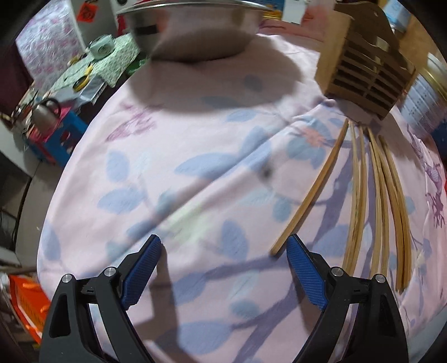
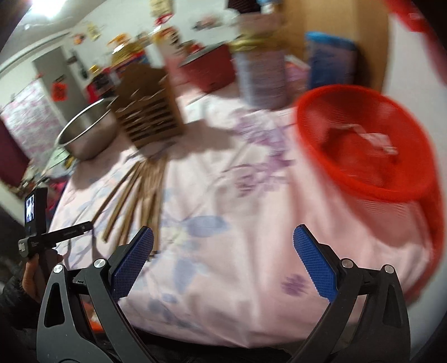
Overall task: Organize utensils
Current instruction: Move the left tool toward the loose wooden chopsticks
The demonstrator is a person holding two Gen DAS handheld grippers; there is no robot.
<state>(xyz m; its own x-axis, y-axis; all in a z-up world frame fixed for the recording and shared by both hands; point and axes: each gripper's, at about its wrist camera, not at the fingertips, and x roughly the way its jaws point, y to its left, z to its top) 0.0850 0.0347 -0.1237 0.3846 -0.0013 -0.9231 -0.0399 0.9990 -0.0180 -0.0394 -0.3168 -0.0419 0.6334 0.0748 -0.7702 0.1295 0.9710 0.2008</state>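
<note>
A: Chopsticks [image 1: 374, 201] lie in a fan on the pink floral cloth [image 1: 195, 181], thin ends pointing at the slatted wooden holder [image 1: 366, 69]. One of them [image 1: 310, 192] lies apart, angled off to the left of the bundle.

B: And the left gripper [image 1: 223, 251]?

A: Spread wide, nothing between its blue pads [image 1: 304, 276]. Its right pad sits just beside the near end of that stray chopstick; I cannot tell whether they touch.

B: Room to move on that side?

A: Plenty. The cloth is bare from the gripper up to the steel bowl [image 1: 192, 25] at the far edge. The table edge curves away on the left, with clutter below it.

B: Right side?

A: The right gripper [image 2: 223, 248] is likewise released and holds nothing, over a bare stretch of cloth near the front edge. The chopsticks fan out to its left, near its left pad [image 2: 134, 262]. A red mesh basket [image 2: 371, 156] crowds the right margin, tipped with its mouth facing inward. The holder and bowl stand far left, and tins and boxes line the back. The view is blurred.

B: Anything else?

A: The other gripper, held by a hand [image 2: 36, 276], shows at the far left.
</note>
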